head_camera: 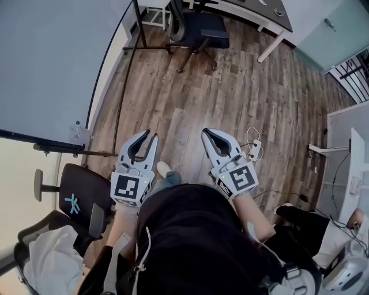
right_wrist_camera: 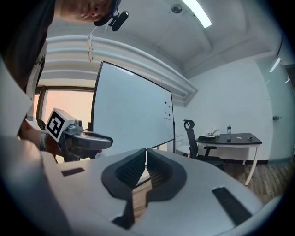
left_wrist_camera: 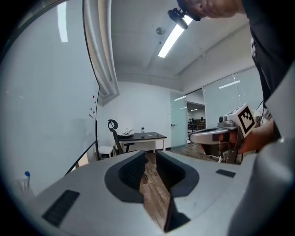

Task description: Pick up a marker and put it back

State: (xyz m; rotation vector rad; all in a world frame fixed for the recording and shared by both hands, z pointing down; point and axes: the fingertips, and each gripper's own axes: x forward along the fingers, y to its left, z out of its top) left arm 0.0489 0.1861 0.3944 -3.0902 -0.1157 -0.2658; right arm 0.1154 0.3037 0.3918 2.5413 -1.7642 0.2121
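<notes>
I see no marker clearly. A small white item with a blue cap (head_camera: 77, 128) stands on a holder at the whiteboard's (head_camera: 52, 63) lower edge; it also shows in the left gripper view (left_wrist_camera: 26, 177), too small to identify. My left gripper (head_camera: 151, 135) hangs over the wood floor, right of the board, its jaws a narrow gap apart with nothing between them (left_wrist_camera: 150, 154). Beside it, my right gripper (head_camera: 204, 132) is shut and empty, its tips touching (right_wrist_camera: 146, 150). The whiteboard (right_wrist_camera: 131, 117) fills the left of the right gripper view.
A black office chair (head_camera: 199, 26) and a dark desk (head_camera: 259, 11) stand at the far end. Another black chair (head_camera: 81, 199) is at my left. A power strip with cables (head_camera: 253, 148) lies on the floor to the right, and another person's legs (head_camera: 311, 227) are lower right.
</notes>
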